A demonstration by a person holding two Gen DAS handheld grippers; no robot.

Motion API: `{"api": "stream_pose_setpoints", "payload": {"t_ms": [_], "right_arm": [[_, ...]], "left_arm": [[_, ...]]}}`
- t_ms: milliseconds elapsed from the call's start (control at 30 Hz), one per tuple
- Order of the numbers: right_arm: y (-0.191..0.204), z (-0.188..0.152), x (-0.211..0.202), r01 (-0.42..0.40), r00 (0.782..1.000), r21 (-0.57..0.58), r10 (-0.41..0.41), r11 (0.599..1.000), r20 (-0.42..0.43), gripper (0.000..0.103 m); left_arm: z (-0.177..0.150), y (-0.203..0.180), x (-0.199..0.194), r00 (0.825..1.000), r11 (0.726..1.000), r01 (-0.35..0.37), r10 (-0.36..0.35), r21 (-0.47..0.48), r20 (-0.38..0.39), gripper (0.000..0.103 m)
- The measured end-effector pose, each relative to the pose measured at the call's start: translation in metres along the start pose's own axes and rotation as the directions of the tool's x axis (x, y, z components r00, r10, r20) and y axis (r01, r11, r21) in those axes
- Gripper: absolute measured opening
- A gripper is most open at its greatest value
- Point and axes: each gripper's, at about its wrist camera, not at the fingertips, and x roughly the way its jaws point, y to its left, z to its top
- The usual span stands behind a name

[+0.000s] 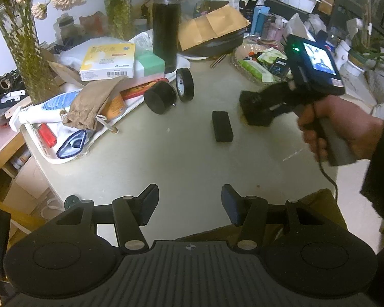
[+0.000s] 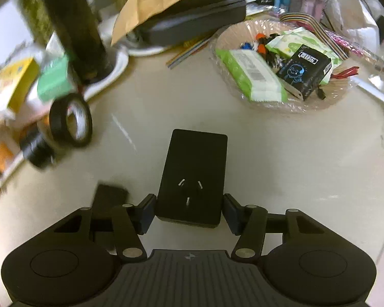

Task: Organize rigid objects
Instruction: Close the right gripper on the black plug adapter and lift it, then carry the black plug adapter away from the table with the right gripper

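- White plastic tray [image 1: 48, 157], at the desk's left edge: holds a tan drawstring pouch [image 1: 91, 107], a yellow-and-white carton [image 1: 108, 61] and other clutter; crowded, with little bare room.
- Tall black cylindrical flask [image 1: 166, 25], upright toward the back-left of the desk [image 1: 166, 158], on a white plate.
- Black short cylinder [image 1: 160, 97] and black roll of tape [image 1: 184, 85], both standing on edge just beside the tray's rim. Risk: either could roll if nudged.
- Left tool [image 1: 189, 204], near edge of the desk: jaws parted, nothing between them; idle above bare surface.
- Small black rectangular block [image 1: 222, 126], lying flat mid-desk, apart from the other items.
- Black rectangular plug-in adapter with three metal prongs [image 2: 193, 179], prongs up, on the desk's middle ground, forward of the near edge.
- Right tool [image 2: 189, 212], held by a hand [image 1: 345, 130]: its pads bracket the adapter's near end. The left pad looks to touch the side; a slight gap seems to remain at the right, so a firm clamp is not evident.
- Risk: the hold sits at one end only, so the smooth case may pivot or slip when lifted. Uneven pad contact could skew the adapter, sliding it toward the small block.
- Clear scalloped plastic dish [image 2: 345, 94], back-right of the desk: holds green-and-white wipe packets [image 2: 251, 76] and a black printed box [image 2: 304, 69]. It is well filled; a dropped item could topple its contents.
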Motion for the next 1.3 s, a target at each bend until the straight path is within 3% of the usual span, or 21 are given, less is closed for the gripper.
{"api": "stream_pose_setpoints", "payload": {"t_ms": [133,267,433,667,867,1033,1300], "right_arm": [[-0.002,-0.017,-0.009,0.032,0.997,-0.111,-0.040,0.993,-0.064,0.059],[-0.008,-0.037,-0.022,0.049,0.993,-0.147,-0.064,0.988,-0.101,0.059],[-0.018,-0.044,-0.036,0.044,0.997,-0.110,-0.050,0.993,-0.054,0.065],[-0.019,-0.034,-0.030,0.042,0.999,-0.044,-0.041,0.998,0.017,0.066],[-0.009,-0.031,-0.019,0.071,0.997,-0.068,-0.070,0.995,0.013,0.065],[-0.012,-0.035,-0.011,0.092,0.996,-0.061,-0.093,0.994,-0.007,0.057],[-0.003,-0.040,-0.029,0.093,0.996,-0.122,-0.092,0.988,0.011,0.057]], "left_arm": [[0.001,0.001,0.000,1.000,1.000,0.003,-0.003,-0.007,0.009,0.053],[0.001,-0.001,0.000,1.000,1.000,0.003,-0.003,-0.003,0.007,0.053],[0.001,-0.003,-0.001,1.000,1.000,0.003,-0.003,-0.004,0.012,0.053],[-0.001,-0.003,0.004,1.000,1.000,-0.007,0.007,0.000,-0.003,0.053],[0.000,-0.001,0.005,1.000,1.000,-0.011,0.011,-0.003,-0.006,0.053],[0.000,-0.001,0.006,1.000,1.000,-0.009,0.009,-0.004,-0.005,0.053],[0.000,-0.003,0.003,1.000,1.000,0.005,-0.005,-0.004,0.022,0.053]]}}
